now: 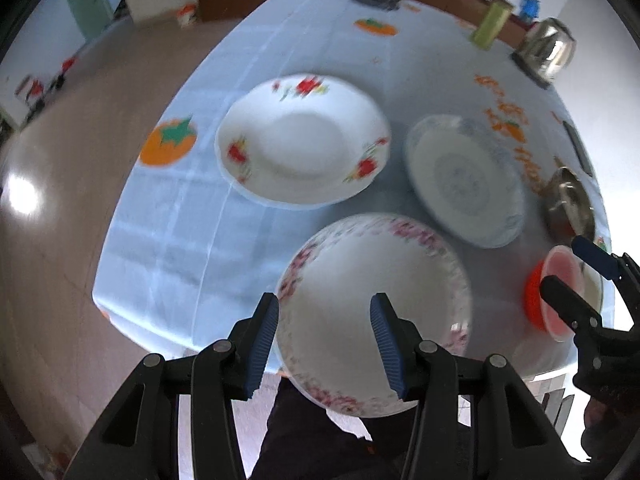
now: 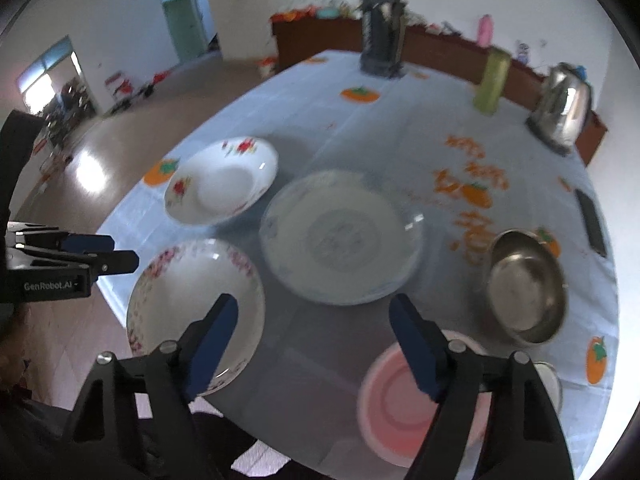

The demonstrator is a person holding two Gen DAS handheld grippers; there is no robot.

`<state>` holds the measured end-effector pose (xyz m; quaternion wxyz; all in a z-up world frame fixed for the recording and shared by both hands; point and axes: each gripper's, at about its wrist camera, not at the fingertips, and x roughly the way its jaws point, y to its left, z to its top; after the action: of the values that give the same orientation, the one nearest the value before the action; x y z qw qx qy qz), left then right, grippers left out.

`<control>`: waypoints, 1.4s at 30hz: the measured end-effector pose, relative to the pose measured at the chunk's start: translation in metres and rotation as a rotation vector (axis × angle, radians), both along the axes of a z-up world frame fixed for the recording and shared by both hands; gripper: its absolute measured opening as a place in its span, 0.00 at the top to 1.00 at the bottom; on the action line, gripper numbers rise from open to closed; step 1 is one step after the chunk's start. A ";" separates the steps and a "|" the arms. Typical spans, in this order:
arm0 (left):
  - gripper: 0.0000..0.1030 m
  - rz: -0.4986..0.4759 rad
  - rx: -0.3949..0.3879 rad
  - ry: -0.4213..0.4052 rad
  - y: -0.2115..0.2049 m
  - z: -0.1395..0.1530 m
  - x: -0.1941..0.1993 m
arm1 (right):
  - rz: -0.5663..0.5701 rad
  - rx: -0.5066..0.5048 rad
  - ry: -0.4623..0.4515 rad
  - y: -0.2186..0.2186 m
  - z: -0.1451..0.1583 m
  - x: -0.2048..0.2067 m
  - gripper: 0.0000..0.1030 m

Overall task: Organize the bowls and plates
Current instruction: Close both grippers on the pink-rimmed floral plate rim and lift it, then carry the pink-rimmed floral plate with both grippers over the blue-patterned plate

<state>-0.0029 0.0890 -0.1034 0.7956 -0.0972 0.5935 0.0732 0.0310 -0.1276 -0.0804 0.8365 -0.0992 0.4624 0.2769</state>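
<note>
Left wrist view: the left gripper (image 1: 324, 344) hangs above the pink-flowered plate (image 1: 374, 314) at the table's near edge, jaws apart, nothing between the pads; whether they touch the plate cannot be told. The red-flowered plate (image 1: 302, 140) lies beyond it and the blue-patterned plate (image 1: 466, 180) to the right, near each other but apart. A steel bowl (image 1: 570, 208) and a red bowl (image 1: 554, 292) sit at the right edge, the right gripper (image 1: 576, 268) over the red bowl. All rest on the pale blue tablecloth (image 1: 168, 240).

Right wrist view: the right gripper (image 2: 314, 344) stands with jaws apart and empty, above the cloth between the pink-flowered plate (image 2: 188, 300) and the pink-lined bowl (image 2: 396, 404). The steel bowl (image 2: 528, 284) lies right, the blue-patterned plate (image 2: 340, 236) ahead. A kettle (image 2: 564, 108) stands at the far side. Frames are blurred.
</note>
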 end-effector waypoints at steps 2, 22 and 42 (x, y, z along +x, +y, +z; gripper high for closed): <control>0.51 0.022 0.000 0.019 0.007 -0.008 -0.002 | 0.031 -0.014 0.017 0.011 -0.008 -0.001 0.24; 0.64 0.041 -0.067 0.134 0.026 -0.064 -0.010 | 0.165 -0.166 0.072 0.066 -0.062 0.000 0.35; 0.80 0.035 -0.103 0.141 0.025 -0.075 -0.016 | 0.177 -0.186 0.155 0.069 -0.085 0.001 0.79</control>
<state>-0.0184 0.1139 -0.1785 0.7443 -0.1431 0.6493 0.0633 0.0317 -0.0587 -0.1655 0.7578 -0.1950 0.5387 0.3124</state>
